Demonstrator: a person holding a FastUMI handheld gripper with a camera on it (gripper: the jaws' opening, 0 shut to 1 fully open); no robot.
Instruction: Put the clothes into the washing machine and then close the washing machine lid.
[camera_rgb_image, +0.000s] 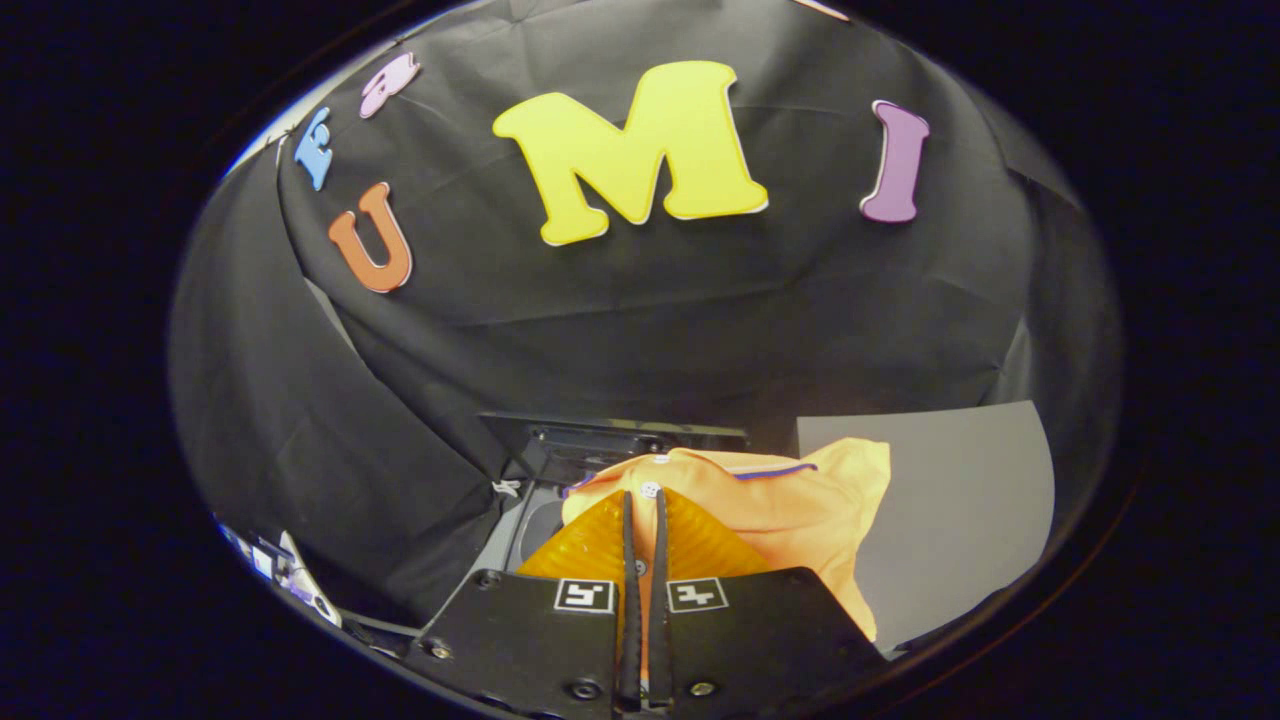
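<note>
Gripper view: fingers pinching orange garment.

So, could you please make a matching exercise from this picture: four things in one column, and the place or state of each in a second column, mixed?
Things:
1. orange shirt
2. washing machine
3. grey surface
4. hand-held gripper

Place or state:
A. dark, beyond the fingers, partly behind the shirt
B. pinched between the two fingers
C. pale and flat, beside the shirt, on the side away from the machine
D. fingers nearly together, both pressing on cloth

Right pairs: 1-B, 2-A, 3-C, 4-D
</note>
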